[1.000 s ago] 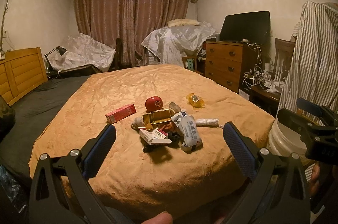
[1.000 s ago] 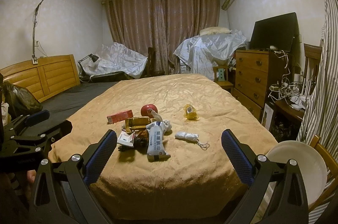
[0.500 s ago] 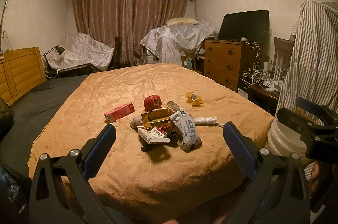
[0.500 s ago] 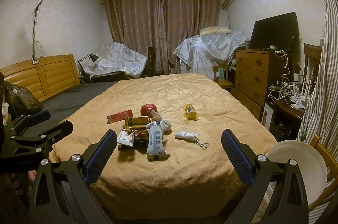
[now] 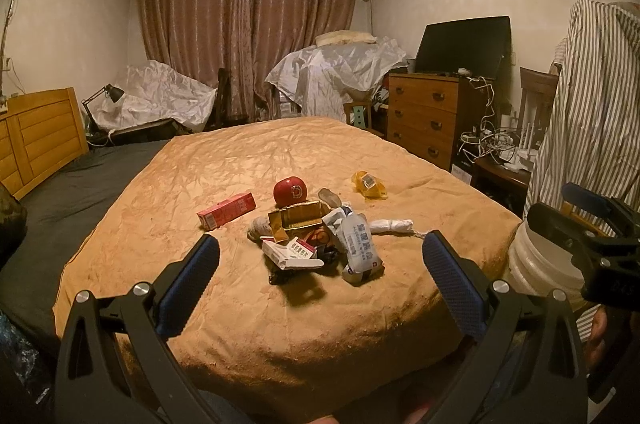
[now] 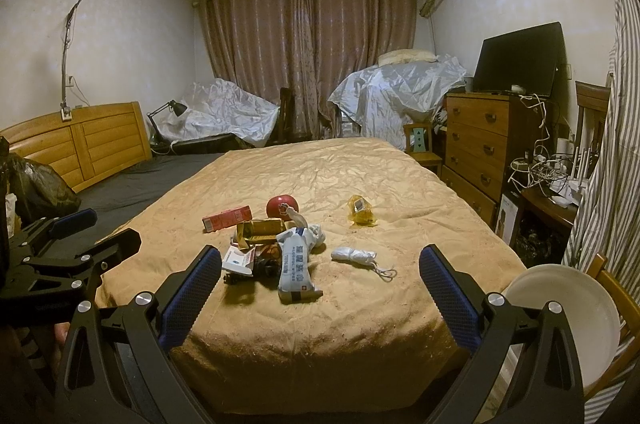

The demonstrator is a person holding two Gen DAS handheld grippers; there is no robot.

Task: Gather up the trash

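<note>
A pile of trash lies on the tan bed cover [image 5: 224, 184]: a red box [image 5: 226, 210], a red ball-shaped package [image 5: 290, 191], a gold box [image 5: 296, 220], a white wipes pack [image 5: 358, 248], a small white carton [image 5: 292, 254], a rolled white mask [image 5: 390, 226] and a yellow wrapper [image 5: 368, 184]. The wipes pack [image 6: 294, 266], mask [image 6: 354, 255] and yellow wrapper [image 6: 360, 210] also show in the right wrist view. My left gripper [image 5: 320, 274] is open and empty, short of the pile. My right gripper [image 6: 320, 280] is open and empty, at the bed's near edge.
A white bucket [image 6: 568, 324] stands at the bed's right corner, also seen in the left wrist view [image 5: 536, 264]. A wooden dresser [image 6: 480, 144] with a TV, a cable-covered side table [image 6: 548, 184] and a striped shirt [image 5: 592, 104] are on the right. The headboard [image 6: 80, 144] is left.
Both grippers have barely moved; the left view has shifted slightly, with the pile a little lower-left in frame. Nothing was taken hold of.
</note>
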